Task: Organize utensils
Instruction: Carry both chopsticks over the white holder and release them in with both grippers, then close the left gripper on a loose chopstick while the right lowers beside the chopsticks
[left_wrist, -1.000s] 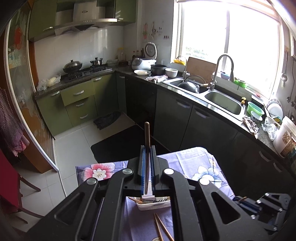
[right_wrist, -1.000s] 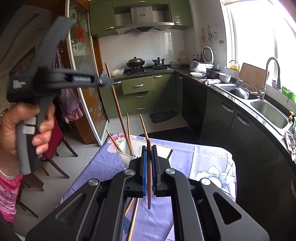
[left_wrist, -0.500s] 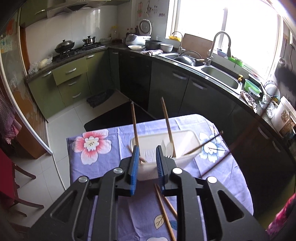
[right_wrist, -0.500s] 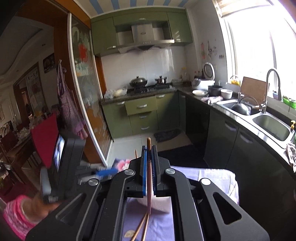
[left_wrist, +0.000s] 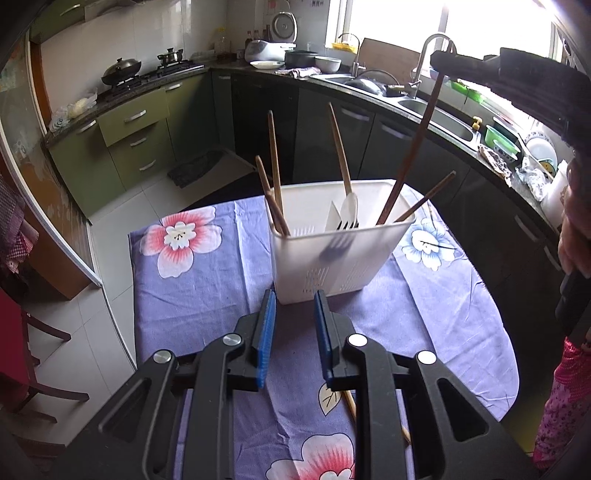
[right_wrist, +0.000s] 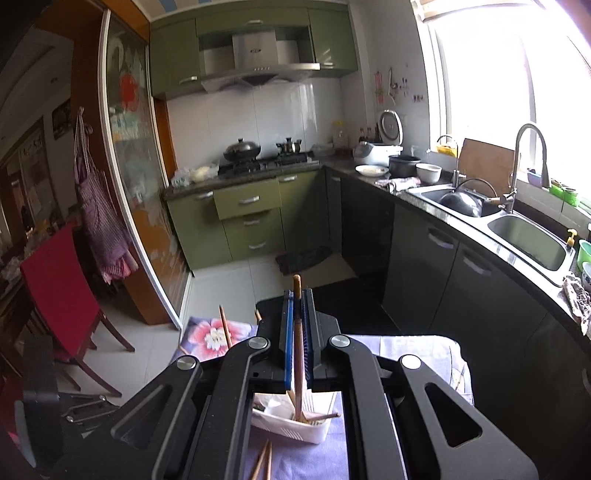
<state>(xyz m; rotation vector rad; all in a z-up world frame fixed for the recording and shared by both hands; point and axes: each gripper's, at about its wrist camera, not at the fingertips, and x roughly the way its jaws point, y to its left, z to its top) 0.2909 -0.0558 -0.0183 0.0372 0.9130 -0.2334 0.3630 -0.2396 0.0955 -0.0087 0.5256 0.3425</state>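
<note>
a: where do the utensils sit right now?

b: most stand in the white holder (left_wrist: 332, 254) on the flowered tablecloth (left_wrist: 207, 280). two brown chopsticks (left_wrist: 275, 177) lean together at its left end, a wooden-handled white spatula (left_wrist: 343, 181) stands near the middle beside a blurred fork (left_wrist: 338, 240), and another chopstick leans out over the right rim.

a: and the left gripper (left_wrist: 293, 328)?

b: it hangs over the cloth just in front of the holder, pointing steeply down. its blue pads (left_wrist: 266, 328) are apart and spreading wider, with only cloth showing between them.

a: the right gripper (right_wrist: 297, 332)?

b: clamped tight on a long dark chopstick (right_wrist: 297, 354). from the left wrist view that stick runs down from the gripper at top right, and its lower end is inside the holder's right part.

a: anything loose?

b: one chopstick (left_wrist: 351, 406) lies flat on the cloth, partly hidden under the left gripper's right finger. the right wrist view shows a pair lying in front of the holder, but i cannot tell whether that includes the same stick.
</note>
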